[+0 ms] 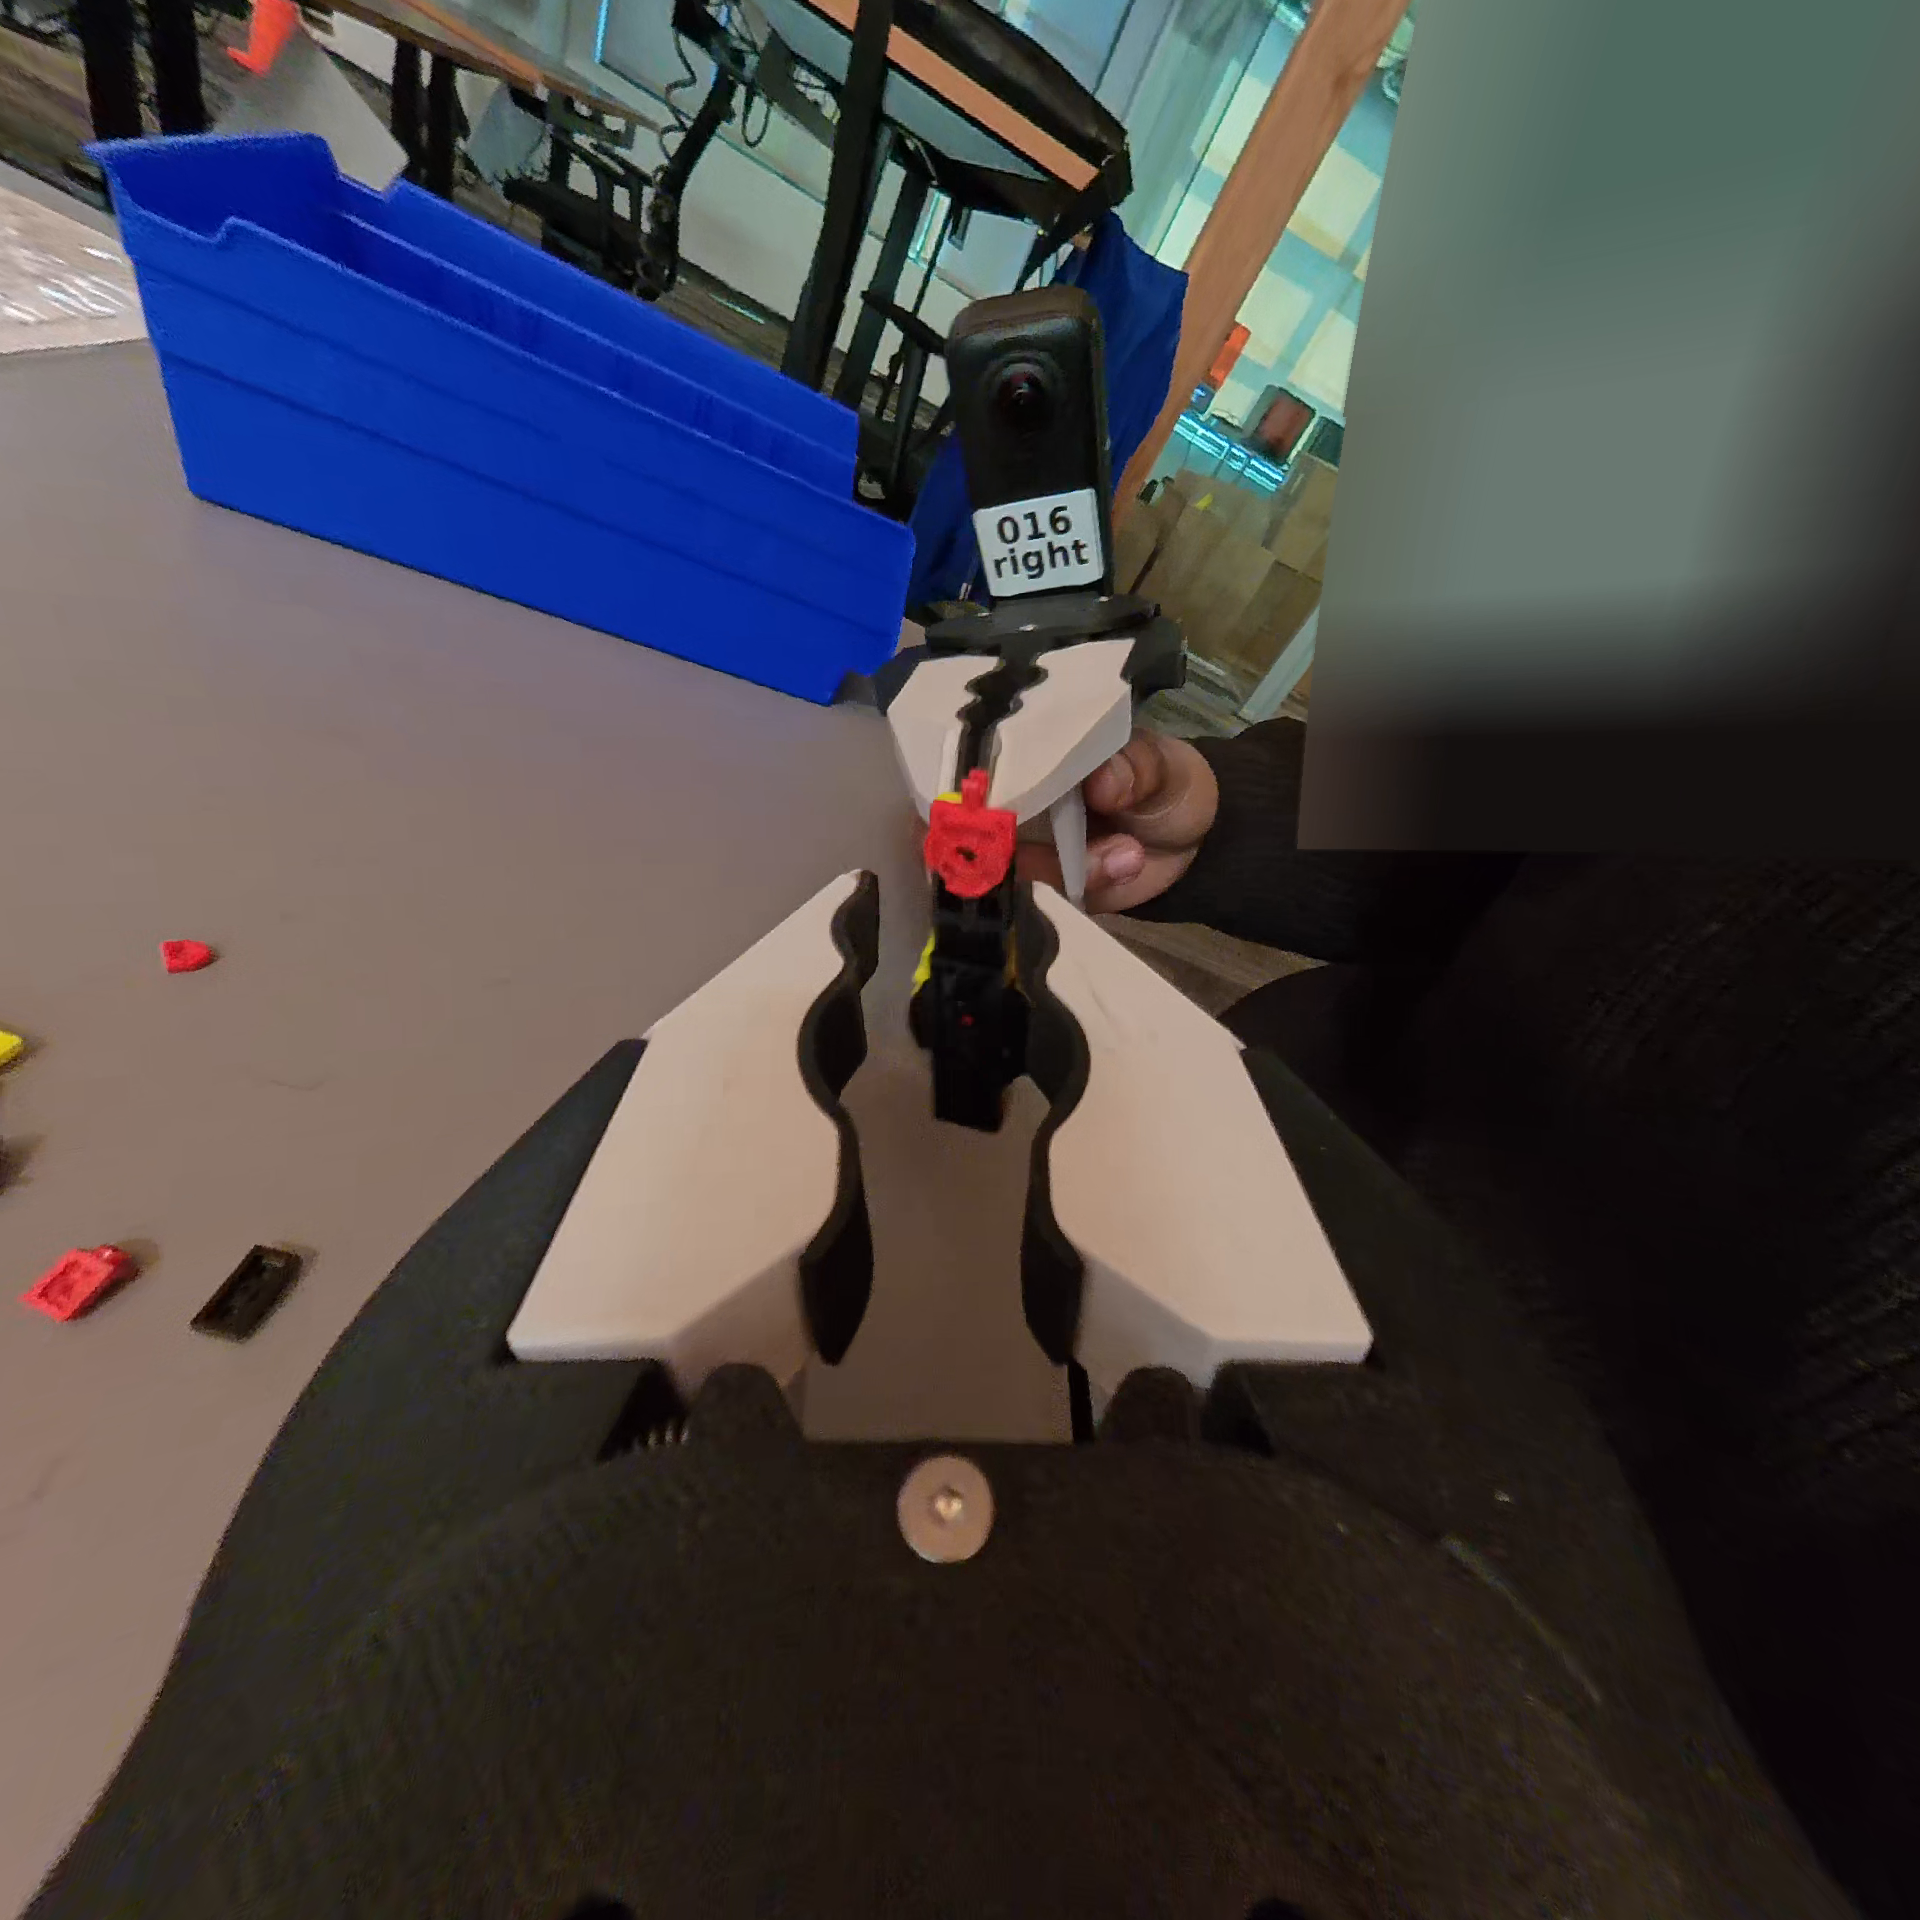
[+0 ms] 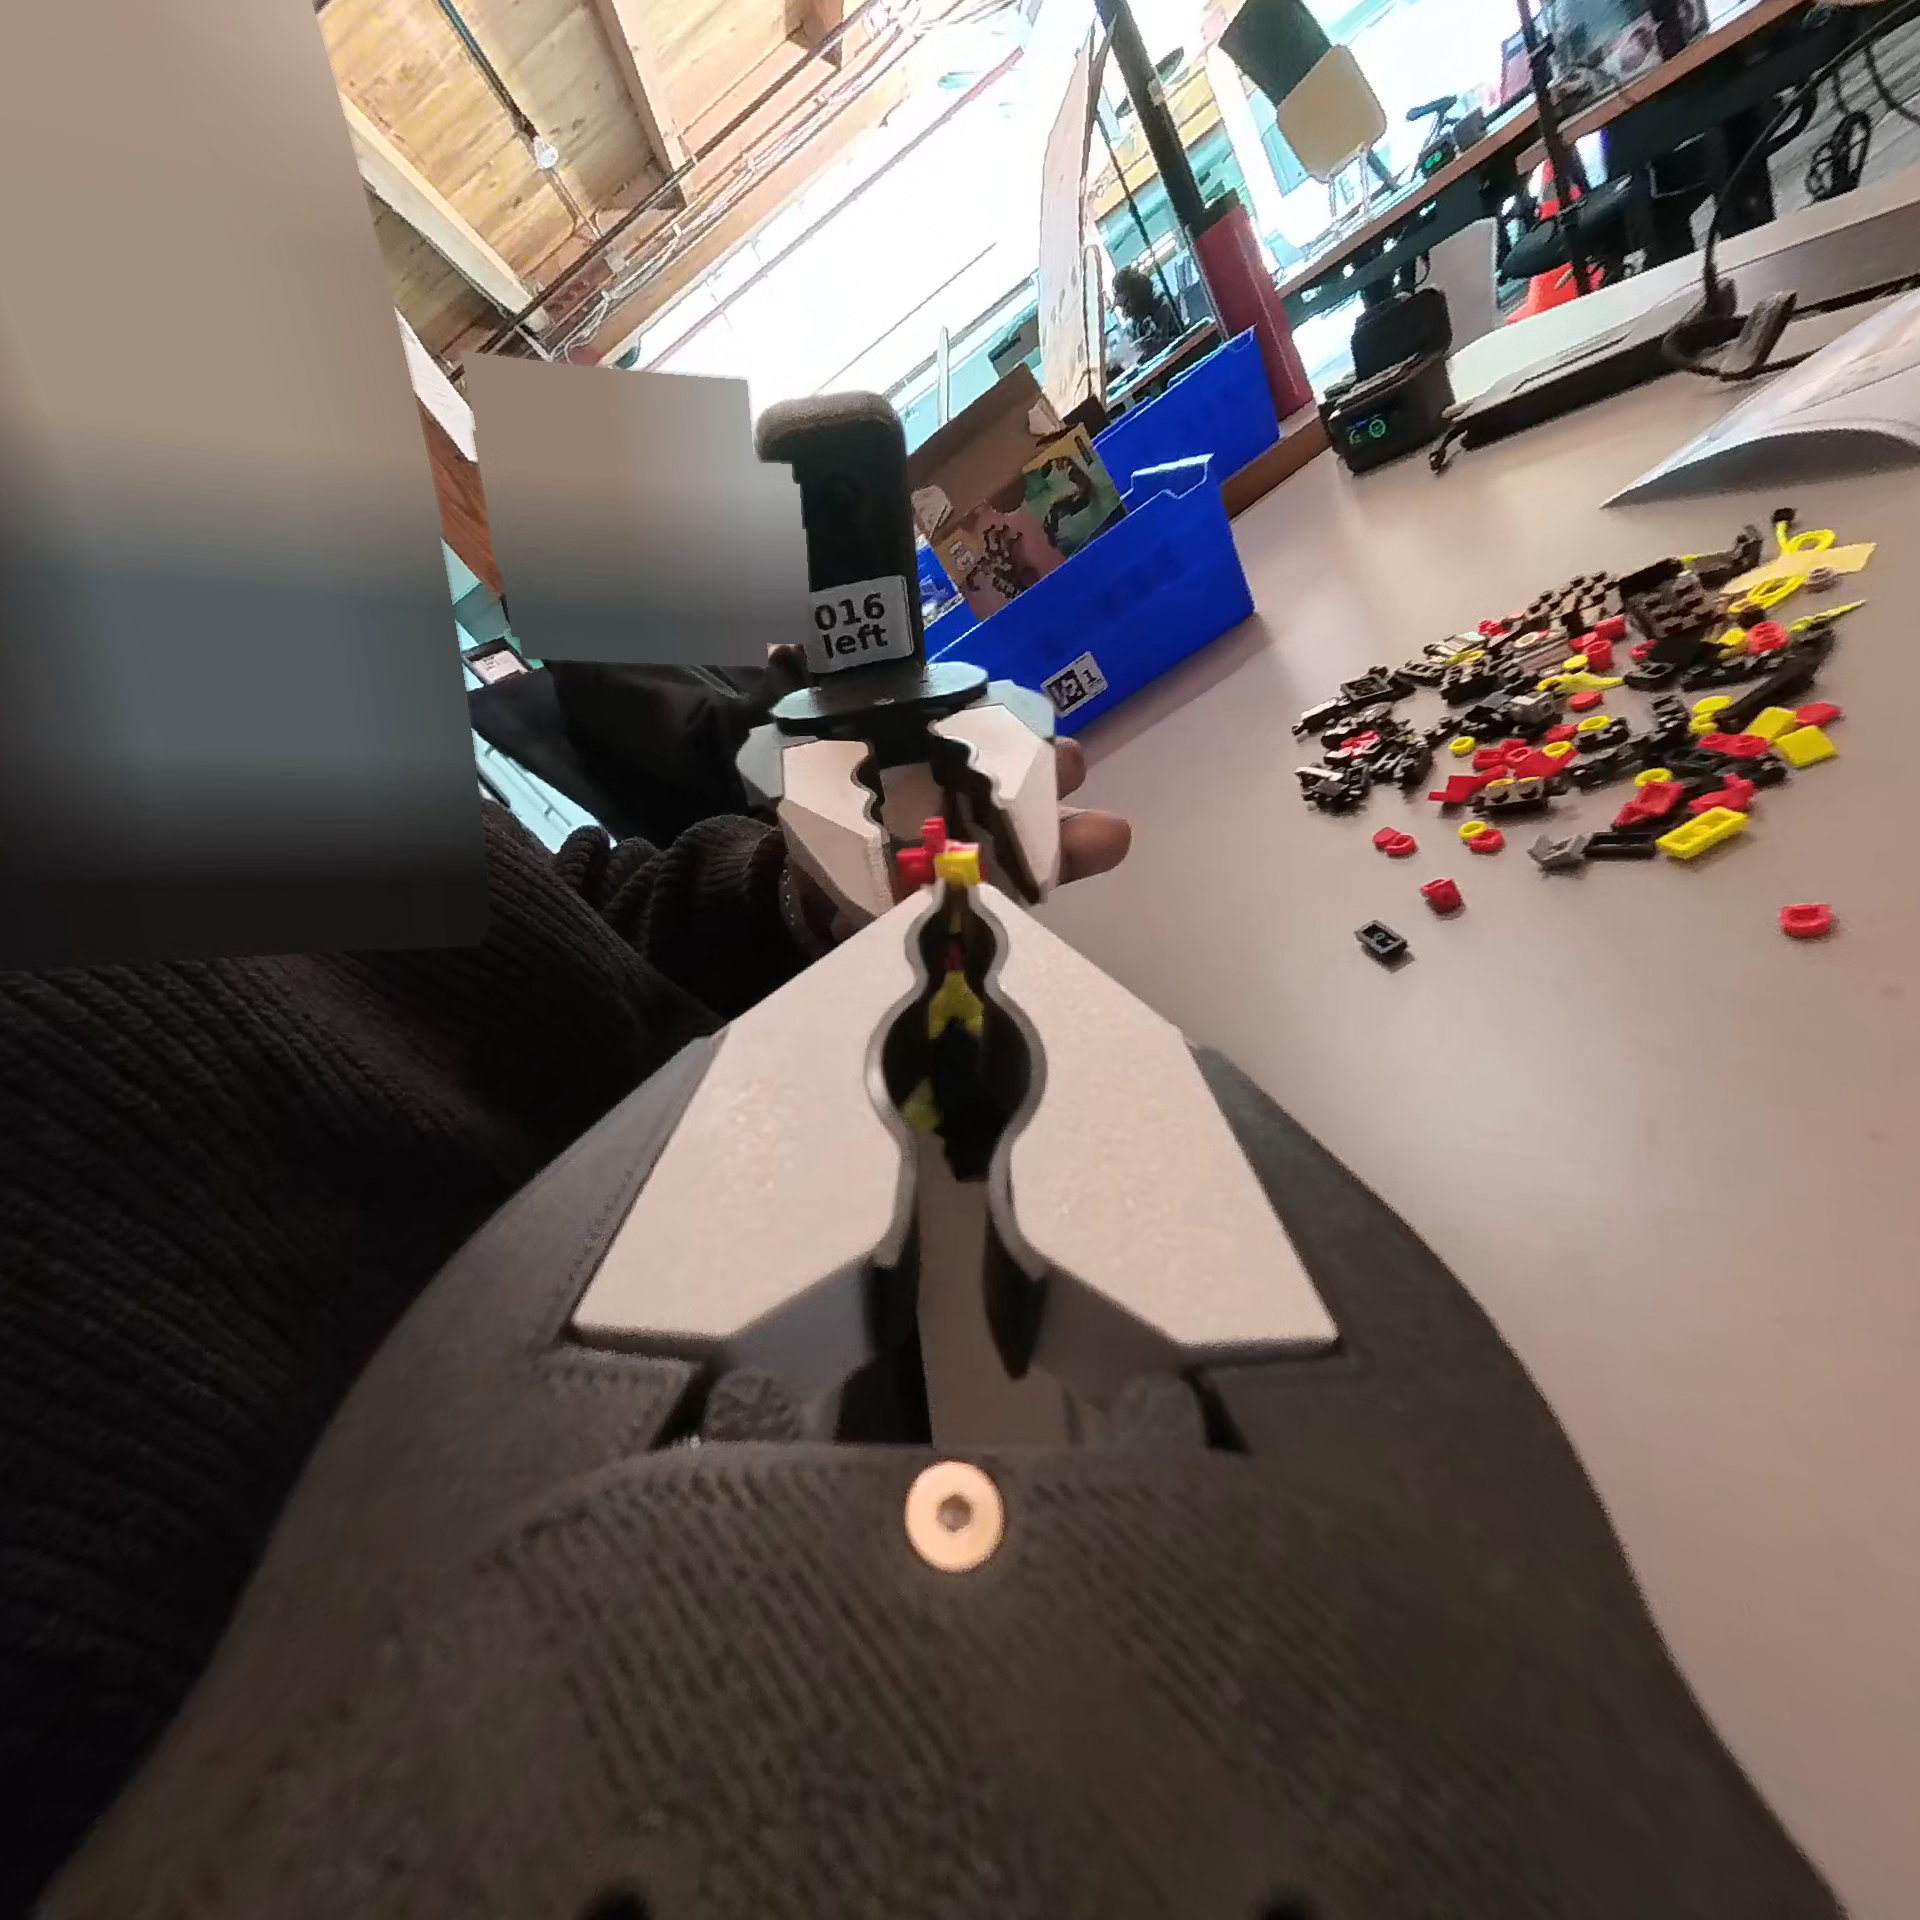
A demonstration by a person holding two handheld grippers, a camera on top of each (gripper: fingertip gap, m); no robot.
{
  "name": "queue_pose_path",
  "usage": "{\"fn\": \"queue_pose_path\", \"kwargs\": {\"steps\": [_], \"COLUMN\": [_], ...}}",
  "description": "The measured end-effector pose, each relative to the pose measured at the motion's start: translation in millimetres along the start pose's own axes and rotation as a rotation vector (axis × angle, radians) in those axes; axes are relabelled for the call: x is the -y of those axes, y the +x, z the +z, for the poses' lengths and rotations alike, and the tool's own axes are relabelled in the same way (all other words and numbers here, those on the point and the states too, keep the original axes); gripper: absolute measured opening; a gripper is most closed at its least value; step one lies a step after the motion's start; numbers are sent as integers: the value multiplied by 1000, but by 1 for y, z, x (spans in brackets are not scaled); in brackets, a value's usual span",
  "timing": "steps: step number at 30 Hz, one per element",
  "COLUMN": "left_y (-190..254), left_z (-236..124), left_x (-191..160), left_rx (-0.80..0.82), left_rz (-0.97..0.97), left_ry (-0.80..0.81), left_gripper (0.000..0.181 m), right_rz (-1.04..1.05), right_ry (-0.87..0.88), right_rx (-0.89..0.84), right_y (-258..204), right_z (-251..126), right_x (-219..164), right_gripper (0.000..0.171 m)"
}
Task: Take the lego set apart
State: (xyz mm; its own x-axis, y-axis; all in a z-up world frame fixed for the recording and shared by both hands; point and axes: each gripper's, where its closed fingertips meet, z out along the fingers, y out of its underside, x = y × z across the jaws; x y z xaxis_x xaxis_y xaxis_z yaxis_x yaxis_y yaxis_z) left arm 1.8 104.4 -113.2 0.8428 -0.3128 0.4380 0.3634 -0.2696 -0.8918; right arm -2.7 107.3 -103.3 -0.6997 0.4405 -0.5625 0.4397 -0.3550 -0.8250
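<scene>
A small black lego assembly (image 1: 971, 1018) with yellow bits and a red piece (image 1: 971, 836) on its end hangs in the air between my two grippers, which meet tip to tip above the table edge. My right gripper (image 2: 956, 899) is shut on the assembly (image 2: 948, 1029), which runs back between its pads. It faces me in the left wrist view (image 1: 987, 790). My left gripper (image 1: 951, 888) is open, its pads standing apart on either side of the assembly's black part. In the right wrist view the left gripper (image 2: 940, 831) sits just beyond the red and yellow end pieces (image 2: 958, 862).
A pile of loose black, red and yellow pieces (image 2: 1610, 707) lies on the grey table (image 2: 1455, 1143) to the right, with strays (image 2: 1382, 940) nearer. A few loose pieces (image 1: 78, 1283) lie left. Blue bins (image 1: 468, 416) (image 2: 1122, 603) stand behind. A booklet (image 2: 1787, 416) lies far right. Both grippers' tips are close together, under 4 cm apart.
</scene>
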Motion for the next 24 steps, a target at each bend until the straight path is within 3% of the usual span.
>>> {"fn": "queue_pose_path", "kwargs": {"steps": [3, 4, 6, 13, 18, 24], "left_y": [-1, -3, -4, -31, -38, -37], "left_z": [3, 5, 8, 3, 3, 8], "left_x": [-10, -15, -21, -29, -39, -56], "left_rx": [-11, 2, 11, 125, 150, 164], "left_rz": [-25, -36, -50, -122, -130, -100], "left_ry": [-51, -79, -117, -144, -190, -281], "left_gripper": [33, 31, 0, 0, 0, 3], "right_rz": [14, 21, 15, -54, -27, 71], "right_ry": [40, 45, 17, -35, -348, -578], "right_rx": [-6, -2, -20, -251, -419, -395], "right_y": [1, 1, 3, 41, 74, 71], "right_z": [-2, -2, 0, -24, -54, -45], "right_x": [6, 7, 1, 7, -33, -82], "right_gripper": [0, 0, 0, 0, 28, 42]}}
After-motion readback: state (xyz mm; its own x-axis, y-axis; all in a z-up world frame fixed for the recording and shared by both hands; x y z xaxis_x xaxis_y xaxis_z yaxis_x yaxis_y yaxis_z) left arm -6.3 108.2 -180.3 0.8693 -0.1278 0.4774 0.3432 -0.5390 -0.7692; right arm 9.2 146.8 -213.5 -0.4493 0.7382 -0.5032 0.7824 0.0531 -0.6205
